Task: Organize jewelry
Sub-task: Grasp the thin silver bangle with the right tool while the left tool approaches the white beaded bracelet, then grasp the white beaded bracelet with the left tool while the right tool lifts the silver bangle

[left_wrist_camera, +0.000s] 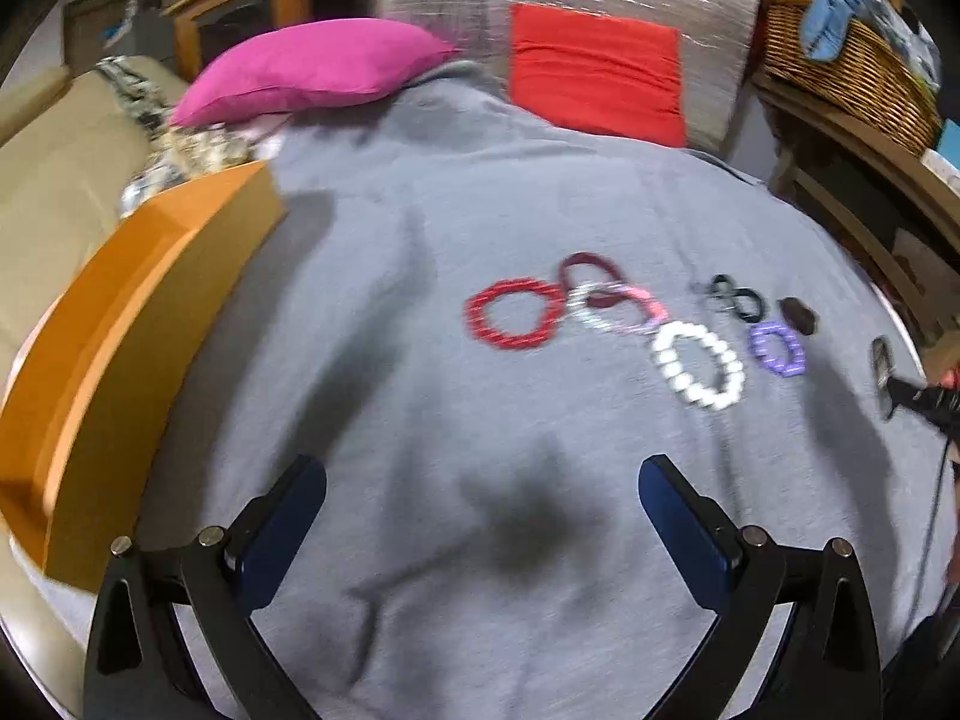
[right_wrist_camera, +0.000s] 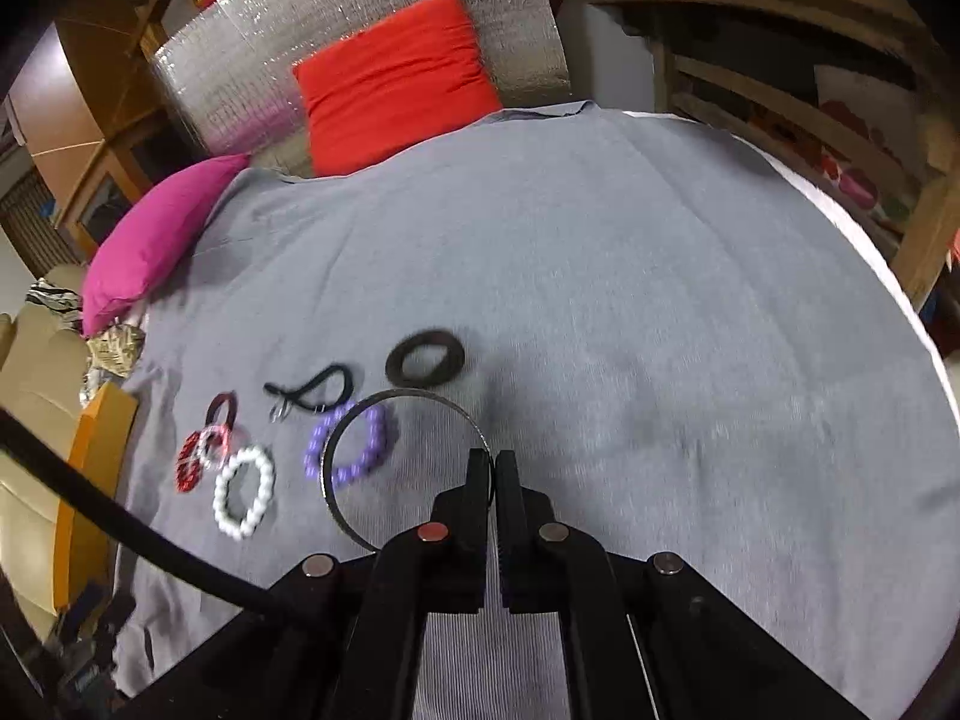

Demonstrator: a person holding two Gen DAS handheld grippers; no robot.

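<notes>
The right tongs (right_wrist_camera: 493, 462) are clamped on the rim of a thin metal bangle (right_wrist_camera: 336, 438), which stands raised off the grey blanket (right_wrist_camera: 660, 300) of the bed; gripping the rim edge-on suits so thin a hoop. The left tongs (left_wrist_camera: 483, 501) stand wide and empty, near the orange box (left_wrist_camera: 150, 312), the likely container. The remaining pieces lie clustered flat on the blanket: red bracelet (left_wrist_camera: 515, 313), white bead bracelet (left_wrist_camera: 699, 373), purple bracelet (left_wrist_camera: 778, 351), dark ring (right_wrist_camera: 426, 358), black cord (right_wrist_camera: 315, 390); grouping keeps each within reach.
</notes>
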